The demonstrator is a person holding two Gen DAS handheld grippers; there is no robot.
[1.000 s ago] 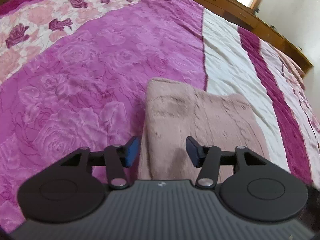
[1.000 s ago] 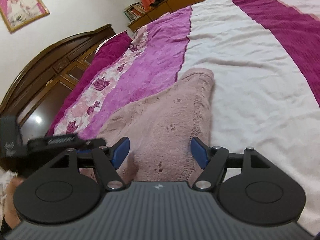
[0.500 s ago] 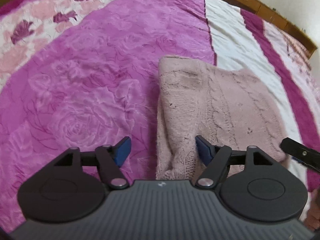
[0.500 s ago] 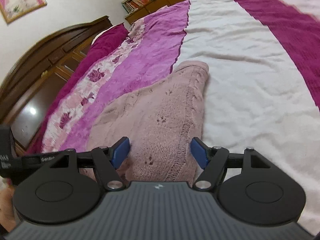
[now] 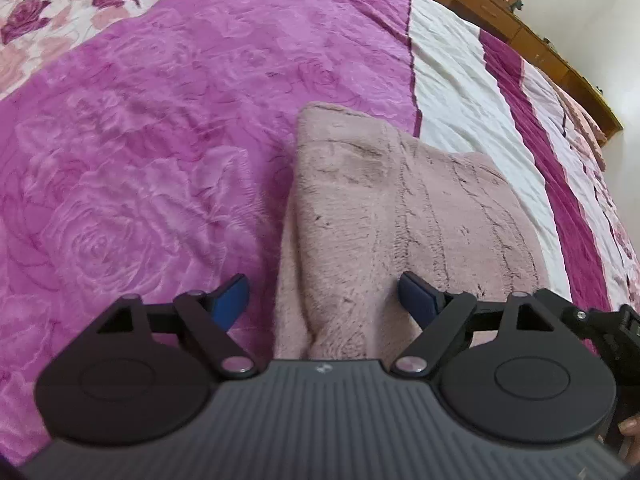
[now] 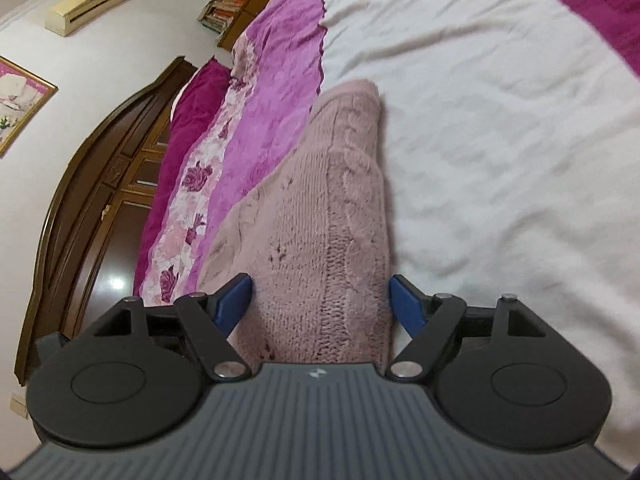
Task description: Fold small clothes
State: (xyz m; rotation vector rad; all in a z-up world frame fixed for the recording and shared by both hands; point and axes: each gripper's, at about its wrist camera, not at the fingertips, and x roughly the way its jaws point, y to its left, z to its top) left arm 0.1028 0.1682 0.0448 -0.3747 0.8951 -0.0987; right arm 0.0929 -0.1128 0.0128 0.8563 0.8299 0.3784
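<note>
A dusty pink cable-knit garment (image 5: pixel 400 208) lies folded on the bedspread, across the seam between a magenta rose stripe and a white stripe. My left gripper (image 5: pixel 324 300) is open, its blue pads either side of the garment's near left corner. The same garment (image 6: pixel 320 220) shows in the right wrist view, running away from me. My right gripper (image 6: pixel 322 304) is open over its near end, pads either side of the knit. Part of the right gripper (image 5: pixel 600 320) shows at the right edge of the left wrist view.
The bedspread (image 5: pixel 140 140) has magenta, floral, white and dark pink stripes. A dark wooden headboard (image 6: pixel 92 200) stands to the left in the right wrist view. A wooden bed frame (image 5: pixel 540 40) runs along the far side. An air conditioner (image 6: pixel 84 4) hangs on the wall.
Both grippers stay open. The left one has drawn closer to the garment's near corner. The right one has tilted up and closed in on the garment's near end.
</note>
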